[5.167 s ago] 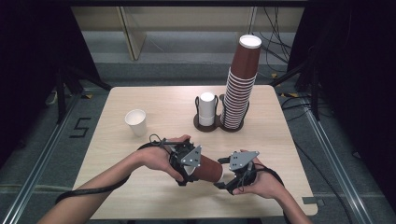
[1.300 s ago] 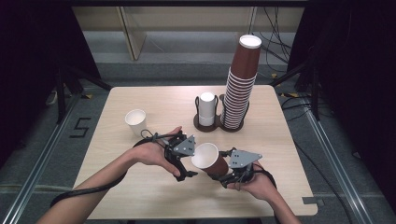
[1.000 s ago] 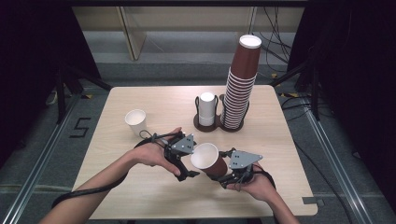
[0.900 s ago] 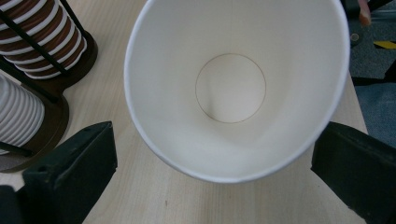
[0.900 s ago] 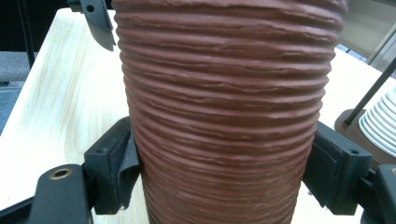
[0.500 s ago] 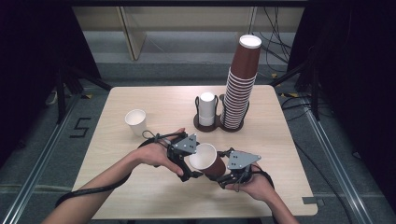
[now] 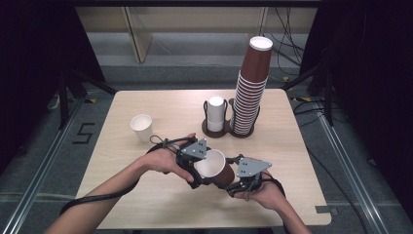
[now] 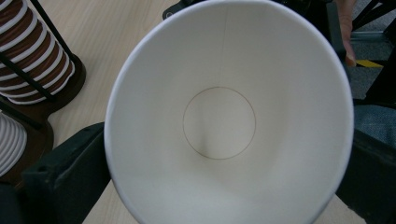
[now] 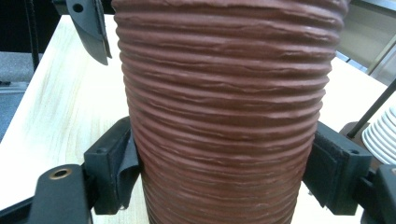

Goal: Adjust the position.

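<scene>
My right gripper (image 7: 233, 181) clamps the brown ribbed cup (image 7: 216, 168) low in the frame's centre, above the pale wooden table (image 7: 302, 161); my left gripper's (image 7: 199, 170) jaws flank its rim, contact unclear. Grey floor (image 7: 350, 146) and darkness surround.

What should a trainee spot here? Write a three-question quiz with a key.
1. Which thing does the right gripper clamp? A) brown cup B) spoon C) plate
2. True or false: the white cup on the table stands upright.
3. Fill in: the brown cup's inside is ____.
Key: 1 A; 2 true; 3 white.
</scene>
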Tool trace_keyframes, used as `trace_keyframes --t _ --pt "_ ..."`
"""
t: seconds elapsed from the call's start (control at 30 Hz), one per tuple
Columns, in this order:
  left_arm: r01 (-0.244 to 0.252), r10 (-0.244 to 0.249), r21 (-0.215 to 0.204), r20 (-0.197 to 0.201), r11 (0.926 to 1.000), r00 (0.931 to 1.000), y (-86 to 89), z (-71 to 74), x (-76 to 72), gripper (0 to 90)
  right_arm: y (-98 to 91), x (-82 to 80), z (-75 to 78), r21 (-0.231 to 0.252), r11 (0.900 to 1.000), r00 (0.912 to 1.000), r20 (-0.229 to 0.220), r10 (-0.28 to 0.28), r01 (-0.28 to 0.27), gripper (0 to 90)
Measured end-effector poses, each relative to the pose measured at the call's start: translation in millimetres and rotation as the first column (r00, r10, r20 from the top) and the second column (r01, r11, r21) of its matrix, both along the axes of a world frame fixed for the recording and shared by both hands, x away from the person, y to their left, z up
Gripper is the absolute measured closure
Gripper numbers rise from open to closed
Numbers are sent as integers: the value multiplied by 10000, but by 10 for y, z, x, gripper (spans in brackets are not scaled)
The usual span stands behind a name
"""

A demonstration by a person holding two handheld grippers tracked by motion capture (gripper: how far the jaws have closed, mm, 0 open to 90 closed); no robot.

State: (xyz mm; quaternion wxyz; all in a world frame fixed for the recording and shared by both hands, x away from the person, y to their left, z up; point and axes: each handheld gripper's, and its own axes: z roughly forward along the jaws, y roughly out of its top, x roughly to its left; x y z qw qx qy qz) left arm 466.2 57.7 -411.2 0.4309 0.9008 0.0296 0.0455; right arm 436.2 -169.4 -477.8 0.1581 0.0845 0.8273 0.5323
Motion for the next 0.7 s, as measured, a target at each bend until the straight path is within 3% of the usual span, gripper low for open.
trace_keyframes --t 0.7 --pt "93 -94 107 131 9999 9999 -15 -4 -7 22 19 -9 -2 -32 10000 9999 -143 54 -54 216"
